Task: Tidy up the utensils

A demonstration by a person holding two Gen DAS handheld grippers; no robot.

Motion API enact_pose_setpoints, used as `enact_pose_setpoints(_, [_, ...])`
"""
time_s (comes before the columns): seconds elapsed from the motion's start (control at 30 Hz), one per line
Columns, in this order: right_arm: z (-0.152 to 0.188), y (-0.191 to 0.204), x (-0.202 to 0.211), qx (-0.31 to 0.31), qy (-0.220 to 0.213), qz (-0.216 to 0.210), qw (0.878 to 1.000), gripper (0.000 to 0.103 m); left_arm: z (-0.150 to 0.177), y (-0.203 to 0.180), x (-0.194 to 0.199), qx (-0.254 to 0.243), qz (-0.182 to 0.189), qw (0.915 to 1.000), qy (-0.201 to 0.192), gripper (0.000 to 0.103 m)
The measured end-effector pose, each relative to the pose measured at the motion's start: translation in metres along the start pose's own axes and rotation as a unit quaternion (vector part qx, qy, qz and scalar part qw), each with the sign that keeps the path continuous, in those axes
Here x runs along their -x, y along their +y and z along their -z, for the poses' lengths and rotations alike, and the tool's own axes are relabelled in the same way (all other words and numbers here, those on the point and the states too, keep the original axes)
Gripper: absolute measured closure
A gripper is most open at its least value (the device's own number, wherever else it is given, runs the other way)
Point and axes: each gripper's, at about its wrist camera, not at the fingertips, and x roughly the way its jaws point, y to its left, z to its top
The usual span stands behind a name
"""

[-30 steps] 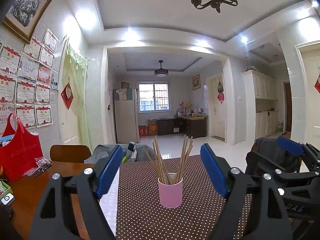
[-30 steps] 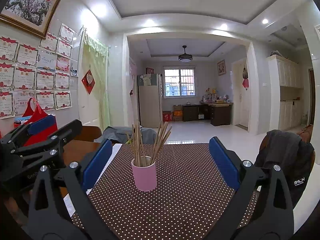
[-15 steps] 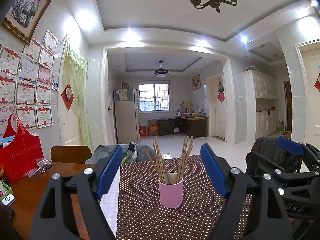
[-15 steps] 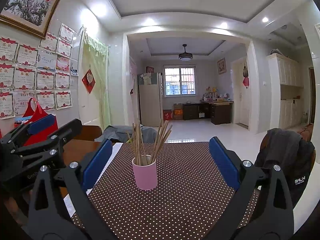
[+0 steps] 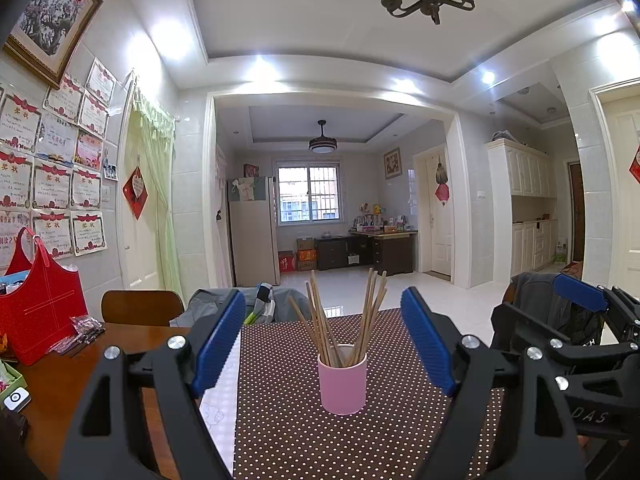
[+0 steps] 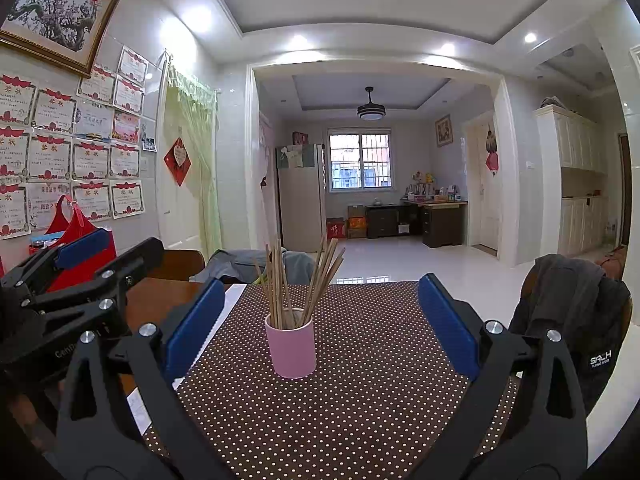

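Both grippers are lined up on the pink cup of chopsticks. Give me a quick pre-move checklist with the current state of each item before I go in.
1. Left gripper open and empty: ok, jaws spread wide, nothing between them.
2. Right gripper open and empty: ok.
3. Pink cup upright on the dotted mat: ok.
4. Chopsticks all in the cup: ok, they fan out left and right, none seen lying on the mat.
5. Grippers apart from each other: ok, side by side with a gap in both views.
6. Where the chopsticks should go: cannot tell, no tray or second holder is in view.
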Motion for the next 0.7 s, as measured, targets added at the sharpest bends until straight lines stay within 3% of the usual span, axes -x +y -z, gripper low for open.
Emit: enact_pose_setpoints(0.7, [0.0060,0.0052,-0.0005,-0.005,0.007,-0.002,1.000,0.008,-0.0003,0.0013,-0.0013,0.000,0.000,1.0000,0.001,0.024])
